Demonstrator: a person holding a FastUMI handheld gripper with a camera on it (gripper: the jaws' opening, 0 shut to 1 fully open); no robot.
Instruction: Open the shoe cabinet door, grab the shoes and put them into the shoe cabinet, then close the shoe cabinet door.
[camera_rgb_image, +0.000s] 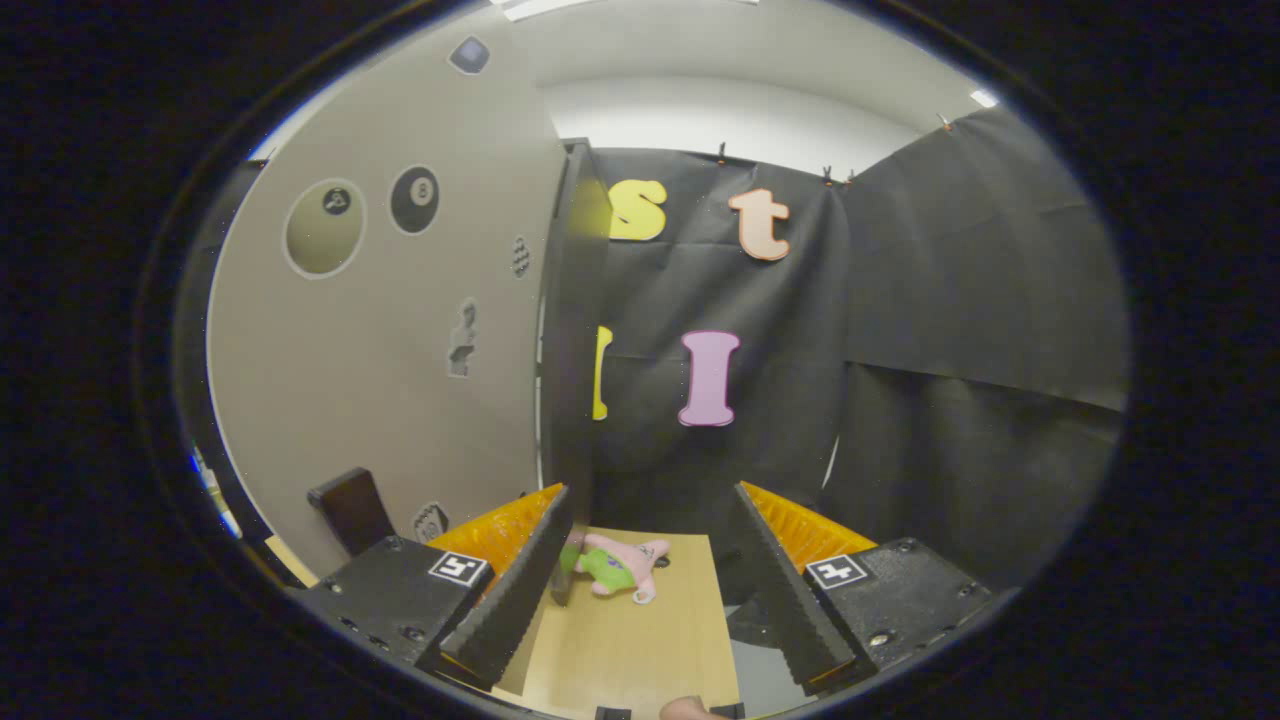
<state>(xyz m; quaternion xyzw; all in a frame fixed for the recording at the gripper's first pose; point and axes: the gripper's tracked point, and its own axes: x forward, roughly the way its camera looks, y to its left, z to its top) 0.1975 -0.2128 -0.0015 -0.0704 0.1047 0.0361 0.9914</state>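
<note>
The tongs (655, 545) gape wide and hold nothing, facing the cabinet door (390, 340) — it stands swung open edge-on, ready for loading. A pink-and-green plush shoe (615, 568) lies at the table's (640, 650) far edge, just ahead between the 2 fingers.

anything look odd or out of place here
A pink and green plush toy lies on its side on the tan board just ahead of the open gripper, where shoes would be expected. The cabinet door beside it carries stickers, and its dark edge stands ajar.
</note>
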